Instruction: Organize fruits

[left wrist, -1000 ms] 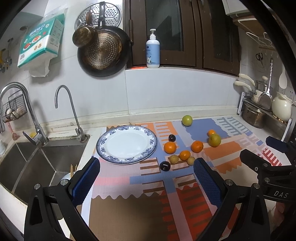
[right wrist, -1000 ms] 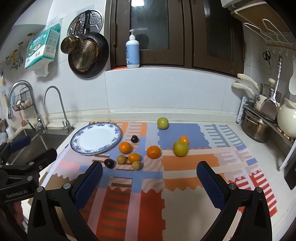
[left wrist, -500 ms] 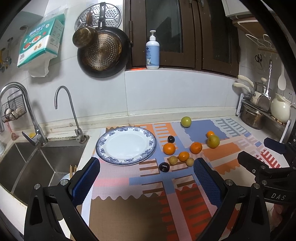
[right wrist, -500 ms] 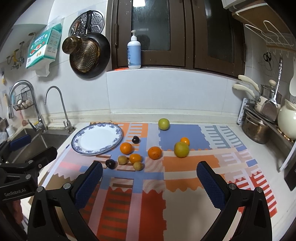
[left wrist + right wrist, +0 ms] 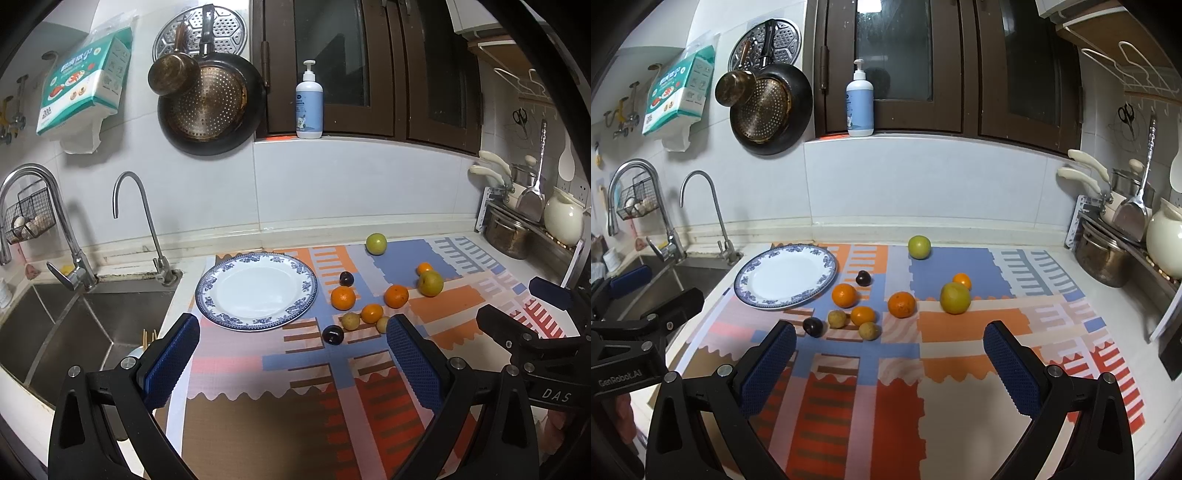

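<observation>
Fruits (image 5: 864, 315) ahead — beyond right gripper (image 5: 890, 365)

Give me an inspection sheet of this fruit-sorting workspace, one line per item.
Surface: patterned mat covers the counter beside the sink.
Job's things: blue-rimmed plate bare; ten loose fruits on the mat, among them oranges, dark plums and a green fruit farthest back.
Clutter: nothing seen on the mat beyond the fruit and plate.
Grippers: left gripper and right gripper both open, holding nothing, short of the fruit.
Cables: nothing seen.
Surroundings: soap bottle on the sill, pans hung on the wall, pot at right.
</observation>
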A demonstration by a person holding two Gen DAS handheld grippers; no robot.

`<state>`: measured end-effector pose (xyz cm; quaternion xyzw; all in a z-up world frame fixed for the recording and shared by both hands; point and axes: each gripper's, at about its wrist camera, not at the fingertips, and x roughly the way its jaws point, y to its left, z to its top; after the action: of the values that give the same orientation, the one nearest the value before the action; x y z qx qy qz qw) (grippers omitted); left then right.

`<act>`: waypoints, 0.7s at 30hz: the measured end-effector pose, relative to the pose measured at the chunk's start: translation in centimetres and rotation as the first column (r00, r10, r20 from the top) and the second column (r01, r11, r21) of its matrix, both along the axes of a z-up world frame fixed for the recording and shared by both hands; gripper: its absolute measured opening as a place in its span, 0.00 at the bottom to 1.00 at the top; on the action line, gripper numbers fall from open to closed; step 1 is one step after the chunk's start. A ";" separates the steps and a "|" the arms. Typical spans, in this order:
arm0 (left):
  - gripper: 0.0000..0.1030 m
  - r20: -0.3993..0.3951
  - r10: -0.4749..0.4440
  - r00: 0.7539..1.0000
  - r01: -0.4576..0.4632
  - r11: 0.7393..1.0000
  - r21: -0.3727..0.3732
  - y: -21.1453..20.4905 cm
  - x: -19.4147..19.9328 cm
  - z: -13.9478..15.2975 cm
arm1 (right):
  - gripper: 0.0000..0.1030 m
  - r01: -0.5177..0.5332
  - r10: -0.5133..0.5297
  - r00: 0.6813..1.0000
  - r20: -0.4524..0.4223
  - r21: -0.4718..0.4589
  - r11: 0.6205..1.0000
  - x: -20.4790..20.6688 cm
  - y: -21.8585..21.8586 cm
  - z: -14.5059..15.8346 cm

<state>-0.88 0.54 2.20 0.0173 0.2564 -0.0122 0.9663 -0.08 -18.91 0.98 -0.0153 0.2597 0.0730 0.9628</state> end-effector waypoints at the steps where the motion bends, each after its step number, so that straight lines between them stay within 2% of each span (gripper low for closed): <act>1: 1.00 0.000 -0.001 1.000 0.001 1.000 -0.001 0.0 0.0 0.0 | 1.00 0.000 0.000 1.000 0.001 0.001 1.000 0.0 0.0 -0.1; 21: 1.00 -0.028 -0.025 0.999 0.025 1.000 -0.010 0.0 1.0 -0.5 | 1.00 -0.004 0.004 1.000 -0.023 -0.002 1.000 1.1 0.3 -0.7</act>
<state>0.16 0.52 1.67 0.0158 0.2696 -0.0256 0.9625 0.98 -18.64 0.29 -0.0158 0.2709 0.0751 0.9596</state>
